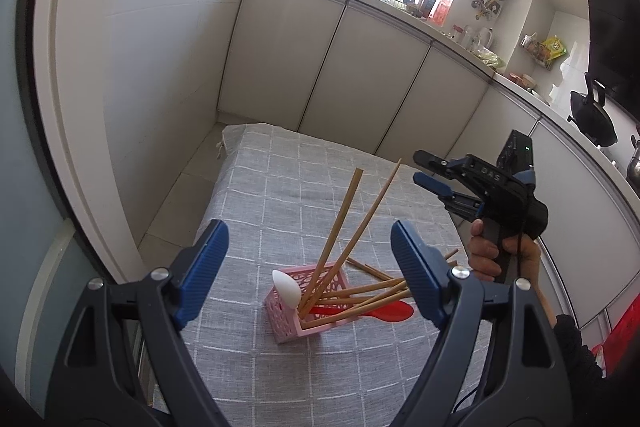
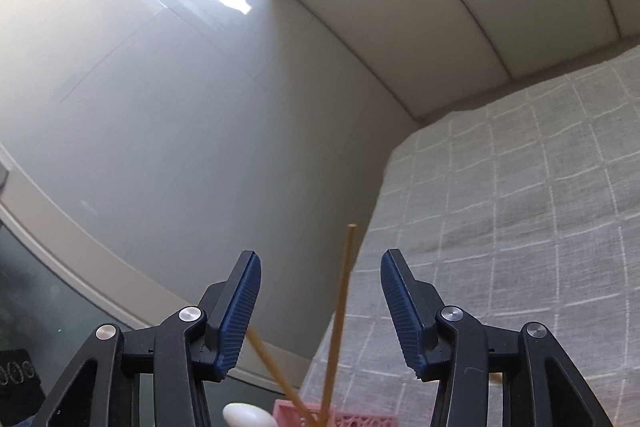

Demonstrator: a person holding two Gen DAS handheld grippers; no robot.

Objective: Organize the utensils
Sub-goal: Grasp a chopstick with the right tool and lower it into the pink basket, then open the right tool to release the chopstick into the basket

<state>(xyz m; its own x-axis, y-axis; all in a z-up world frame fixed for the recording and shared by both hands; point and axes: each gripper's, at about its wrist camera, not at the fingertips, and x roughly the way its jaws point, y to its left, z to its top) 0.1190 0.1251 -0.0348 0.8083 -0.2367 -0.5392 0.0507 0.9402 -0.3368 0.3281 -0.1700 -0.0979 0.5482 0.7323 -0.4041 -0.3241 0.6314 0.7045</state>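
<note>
— While I'm stood here: what's in the pink basket [image 1: 294, 319]?

— Sits on the grey checked cloth [image 1: 280, 195], mid-table, nr the front. Inside: a white spoon [image 1: 285, 290] at the left corner, bowl up; two chopsticks [image 1: 348, 223] standing steep, leaning up & to the right; a few more chopsticks lying low over the right rim, ends hidden behind the left gripper's finger. Red spoon [image 1: 390, 311] pokes out the right side too; can't tell if its handle is in the basket or under the sticks.

— Anything loose on the cloth?

— More chopsticks [image 1: 370, 270] just behind the basket, partly covered, count unclear.

— Grippers?

— Left gripper [image 1: 308, 259] spread wide, nothing between the pads, hovering over the basket. Right gripper [image 2: 320, 311] also apart, up & right of the basket, held by a hand [image 1: 500, 255] w/ a dark sleeve. One upright stick rises between its fingers in the right wrist view, pads not touching it. Basket & white spoon are cut off at that view's bottom edge.
</note>
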